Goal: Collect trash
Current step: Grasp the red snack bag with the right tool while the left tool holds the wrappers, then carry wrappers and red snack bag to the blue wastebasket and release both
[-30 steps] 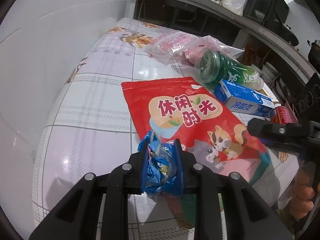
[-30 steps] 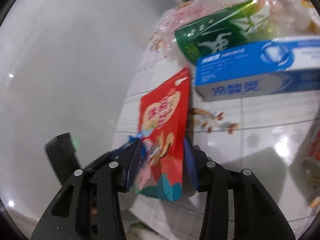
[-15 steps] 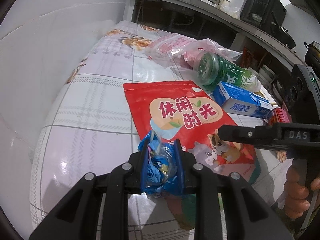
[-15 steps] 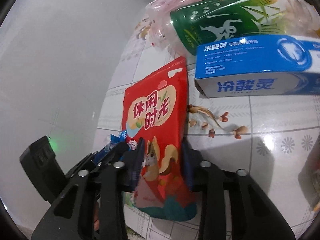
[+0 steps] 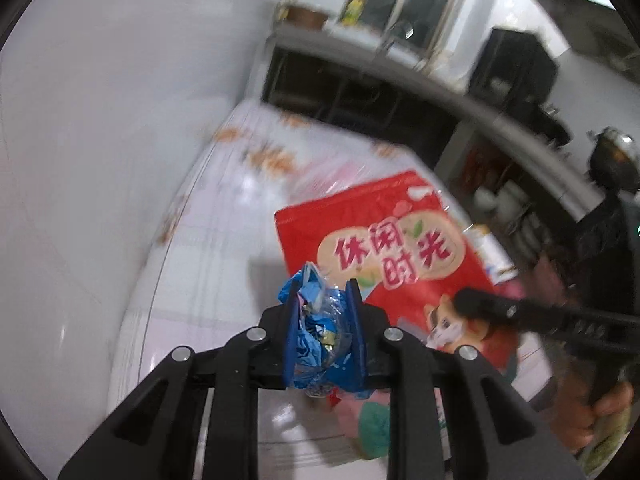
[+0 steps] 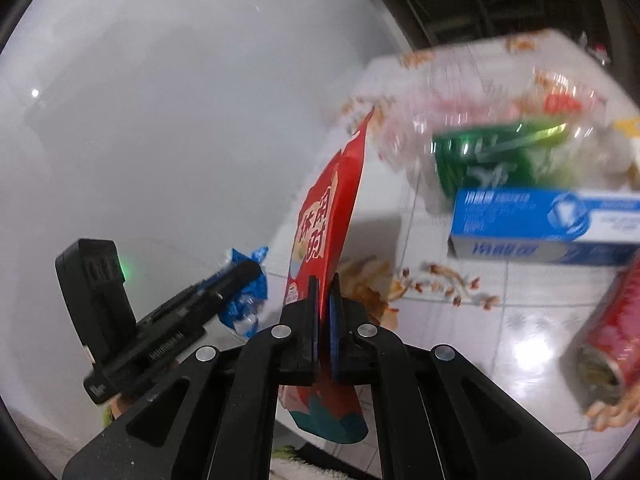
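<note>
A: Where do the wrist cameras look from?
B: Each sits close behind its fingers, angled down at the table (image 5: 208, 240); both share the red snack bag (image 5: 400, 240)

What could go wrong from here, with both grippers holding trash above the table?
1. The right gripper pinches the red snack bag only near its lower edge, so the bag could swing or slip out.
2. The crumpled blue wrapper bulges past the left gripper pads, so a piece might work loose.
3. The lifted bag hangs close to the peanut shells and the toothpaste box, so a swing may scatter them.
</note>
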`<action>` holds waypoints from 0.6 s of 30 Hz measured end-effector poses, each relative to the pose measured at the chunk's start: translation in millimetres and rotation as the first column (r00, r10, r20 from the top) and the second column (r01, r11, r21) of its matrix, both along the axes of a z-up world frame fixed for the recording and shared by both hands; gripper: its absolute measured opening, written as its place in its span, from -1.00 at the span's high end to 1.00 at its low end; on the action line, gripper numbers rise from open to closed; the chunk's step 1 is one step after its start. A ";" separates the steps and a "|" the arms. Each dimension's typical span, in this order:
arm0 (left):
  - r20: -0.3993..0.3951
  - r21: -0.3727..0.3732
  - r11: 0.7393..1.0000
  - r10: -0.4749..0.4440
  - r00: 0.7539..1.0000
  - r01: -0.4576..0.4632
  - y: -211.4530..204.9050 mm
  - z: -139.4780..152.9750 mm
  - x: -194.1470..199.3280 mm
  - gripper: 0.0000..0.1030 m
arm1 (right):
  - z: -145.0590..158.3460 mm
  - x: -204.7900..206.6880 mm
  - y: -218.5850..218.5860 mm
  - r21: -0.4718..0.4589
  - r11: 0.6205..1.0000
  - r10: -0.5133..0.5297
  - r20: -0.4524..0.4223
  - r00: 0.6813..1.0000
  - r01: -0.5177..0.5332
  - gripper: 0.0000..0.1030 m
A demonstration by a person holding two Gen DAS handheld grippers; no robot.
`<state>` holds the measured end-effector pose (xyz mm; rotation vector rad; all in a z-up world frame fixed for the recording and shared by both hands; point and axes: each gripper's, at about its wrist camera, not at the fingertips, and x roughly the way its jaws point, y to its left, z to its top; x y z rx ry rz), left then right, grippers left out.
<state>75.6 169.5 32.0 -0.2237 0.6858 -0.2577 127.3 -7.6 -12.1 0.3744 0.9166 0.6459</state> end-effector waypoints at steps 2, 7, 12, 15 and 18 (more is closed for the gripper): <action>0.052 -0.002 0.999 -0.043 0.998 0.043 -12.4 20.1 -0.2 0.60 | 17.7 -9.5 -18.8 0.033 0.999 -0.032 0.046 0.998 0.031 0.95; 0.145 -0.022 0.969 -0.240 0.960 0.245 -79.2 64.6 14.0 0.60 | 50.6 -38.7 -95.1 0.113 0.975 -0.204 0.127 0.971 0.191 0.95; 0.114 0.005 0.882 -0.469 0.876 0.471 -183.5 88.8 34.7 0.60 | 54.2 -86.7 -204.5 0.226 0.870 -0.472 0.122 0.873 0.439 0.94; 0.036 -0.007 0.789 -0.614 0.788 0.615 -262.0 94.6 45.5 0.60 | 33.5 -121.6 -276.8 0.323 0.746 -0.626 0.038 0.779 0.583 0.94; -0.102 -0.034 0.690 -0.722 0.684 0.723 -349.1 84.2 53.6 0.59 | -7.0 -157.6 -345.7 0.390 0.588 -0.738 -0.099 0.668 0.708 0.94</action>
